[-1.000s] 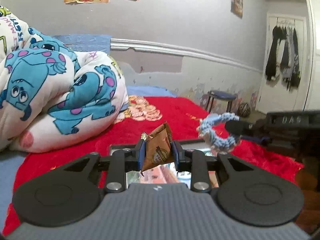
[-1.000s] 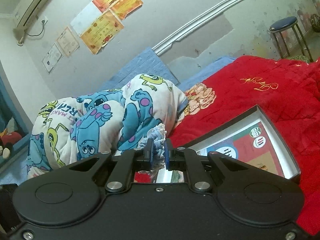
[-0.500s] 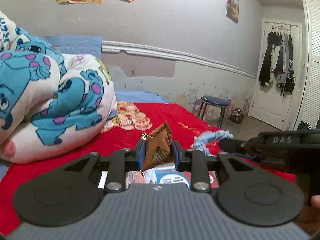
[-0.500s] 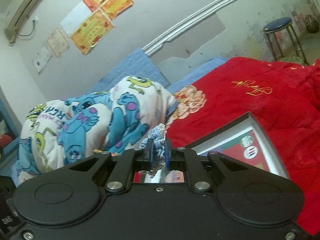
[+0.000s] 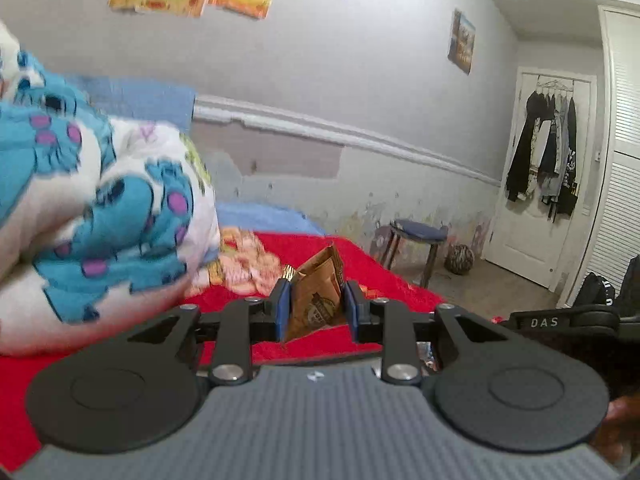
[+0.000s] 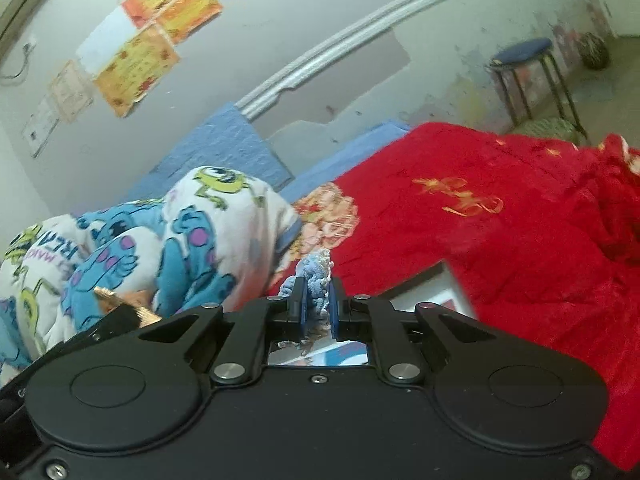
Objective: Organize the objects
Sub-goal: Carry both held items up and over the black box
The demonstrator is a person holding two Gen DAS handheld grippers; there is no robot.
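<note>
Above the red bedspread (image 6: 500, 248), the left gripper (image 5: 315, 306) clamps a brown snack packet (image 5: 316, 296) upright; the right gripper (image 6: 315, 304) pinches a blue rope toy (image 6: 316, 276) over the framed tray's corner (image 6: 436, 286), the cartoon quilt (image 6: 152, 240) crowding beyond.

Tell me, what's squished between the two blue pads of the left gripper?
A brown paper packet with a round printed badge sits pinched between the left gripper pads, standing upright above the red blanket. The left wrist view shows it.
</note>
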